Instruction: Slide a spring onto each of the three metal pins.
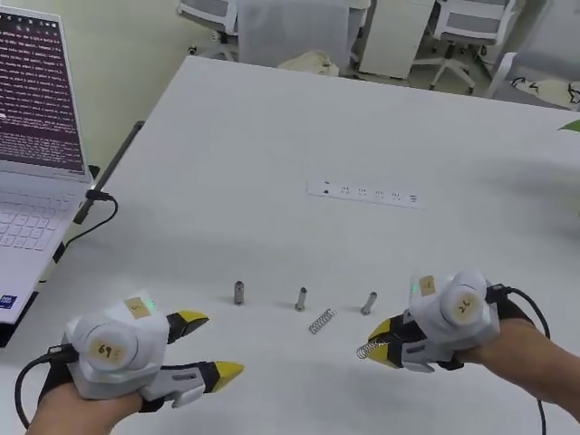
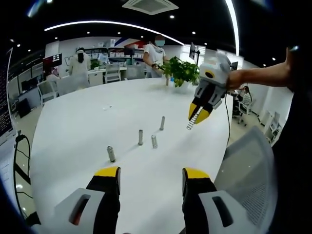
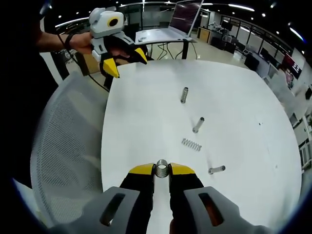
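**One spring on, two to go**

The left pin [image 1: 239,292] seems to wear the first spring [image 3: 184,94] already. The middle pin [image 1: 301,299] and right pin [image 1: 369,304] look bare. All three stand in a row near the counter's [image 1: 272,136] near edge. The right gripper [image 1: 379,342] squeezes the held spring [image 1: 366,349], just beside the right pin. The loose spring [image 1: 322,321] lies between the bare pins. The left gripper [image 1: 210,343] is spread wide, holding nothing.

I read "69" on the round cap of the left gripper [image 1: 217,343]. The right gripper [image 1: 373,344] cap has a mark too, maybe "26", I can't confirm. Text on the laptop [image 1: 36,136] screen at the table [image 1: 272,136] left edge is too small to read.
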`<state>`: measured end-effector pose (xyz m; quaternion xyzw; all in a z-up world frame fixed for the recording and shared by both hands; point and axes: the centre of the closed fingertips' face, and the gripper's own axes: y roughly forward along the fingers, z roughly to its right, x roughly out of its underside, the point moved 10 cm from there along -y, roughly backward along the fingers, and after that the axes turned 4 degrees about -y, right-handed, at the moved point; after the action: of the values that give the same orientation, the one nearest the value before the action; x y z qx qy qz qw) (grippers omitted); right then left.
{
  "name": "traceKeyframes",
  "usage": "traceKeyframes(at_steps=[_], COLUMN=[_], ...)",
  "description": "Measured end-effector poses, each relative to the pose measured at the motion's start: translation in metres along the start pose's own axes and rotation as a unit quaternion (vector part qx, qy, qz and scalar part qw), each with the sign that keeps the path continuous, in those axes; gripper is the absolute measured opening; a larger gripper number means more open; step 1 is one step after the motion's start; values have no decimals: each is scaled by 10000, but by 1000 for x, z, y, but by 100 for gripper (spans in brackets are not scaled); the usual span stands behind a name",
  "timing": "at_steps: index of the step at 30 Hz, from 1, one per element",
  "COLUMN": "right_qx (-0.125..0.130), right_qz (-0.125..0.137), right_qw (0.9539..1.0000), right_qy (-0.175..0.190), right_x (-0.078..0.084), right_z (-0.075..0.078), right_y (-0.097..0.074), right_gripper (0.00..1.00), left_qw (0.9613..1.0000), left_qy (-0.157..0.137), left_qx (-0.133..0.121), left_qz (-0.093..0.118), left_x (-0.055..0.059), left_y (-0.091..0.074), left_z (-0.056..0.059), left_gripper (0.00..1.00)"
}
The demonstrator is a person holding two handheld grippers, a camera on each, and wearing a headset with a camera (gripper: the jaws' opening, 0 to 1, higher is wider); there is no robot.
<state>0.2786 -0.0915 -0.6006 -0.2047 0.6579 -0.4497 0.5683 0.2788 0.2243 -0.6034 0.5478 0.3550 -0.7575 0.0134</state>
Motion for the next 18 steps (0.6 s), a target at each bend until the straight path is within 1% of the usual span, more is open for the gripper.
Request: traceKeyframes(at_steps=[6,10,18], right_qx=[79,97,90], right_qz=[-68,-112,-201], right_qw=[9999,9999,9997], right_qy=[-27,-52,-62], right_x=[-8,-14,-22], right_z=[18,31,47], right_y=[4,10,21], right_gripper=[9,9,9], left_qw=[10000,9999,9998], left_qy=[-23,-88,-75], left_qx=[-67,-86,-81], left_qz=[62,117,187], left_x=[2,3,1], left_y=[-8,-9,-7], left_z=[-4,-5,-6], left_gripper=[48,48,48])
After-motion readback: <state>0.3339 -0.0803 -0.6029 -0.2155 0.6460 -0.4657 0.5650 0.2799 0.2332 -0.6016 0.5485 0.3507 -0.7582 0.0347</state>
